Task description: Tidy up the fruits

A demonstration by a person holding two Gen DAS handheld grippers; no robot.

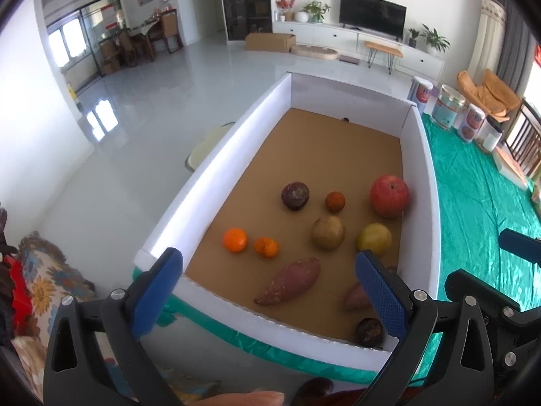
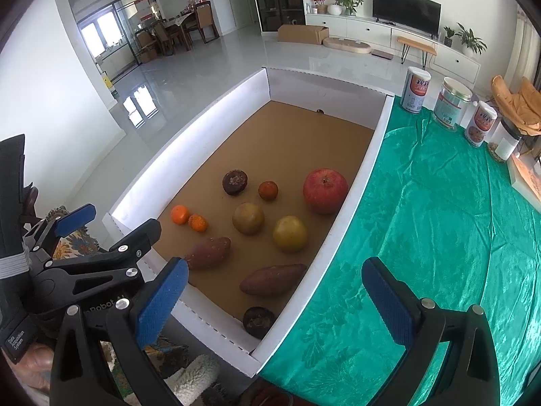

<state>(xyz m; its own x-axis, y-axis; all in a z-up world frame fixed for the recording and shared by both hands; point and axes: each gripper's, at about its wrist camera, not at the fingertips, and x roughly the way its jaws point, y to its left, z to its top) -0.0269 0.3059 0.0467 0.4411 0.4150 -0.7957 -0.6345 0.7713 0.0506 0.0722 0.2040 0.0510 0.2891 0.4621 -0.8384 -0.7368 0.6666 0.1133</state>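
Both the left tongs (image 1: pixel 267 291) and right tongs (image 2: pixel 274 301) hang wide open and empty at the near end of the white-walled tray (image 2: pixel 351 209), where the apple (image 2: pixel 325 190), tangerines (image 2: pixel 180 214) and sweet potatoes (image 2: pixel 272 279) lie loosely scattered, so whether sorting is beginning or finished I can't judge

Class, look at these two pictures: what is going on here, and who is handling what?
A person holds two grippers, left and right, both open and empty, above the near end of a shallow box on a green cloth. Inside lie an apple, small oranges, sweet potatoes and other fruit, loosely scattered. Nothing is gripped.
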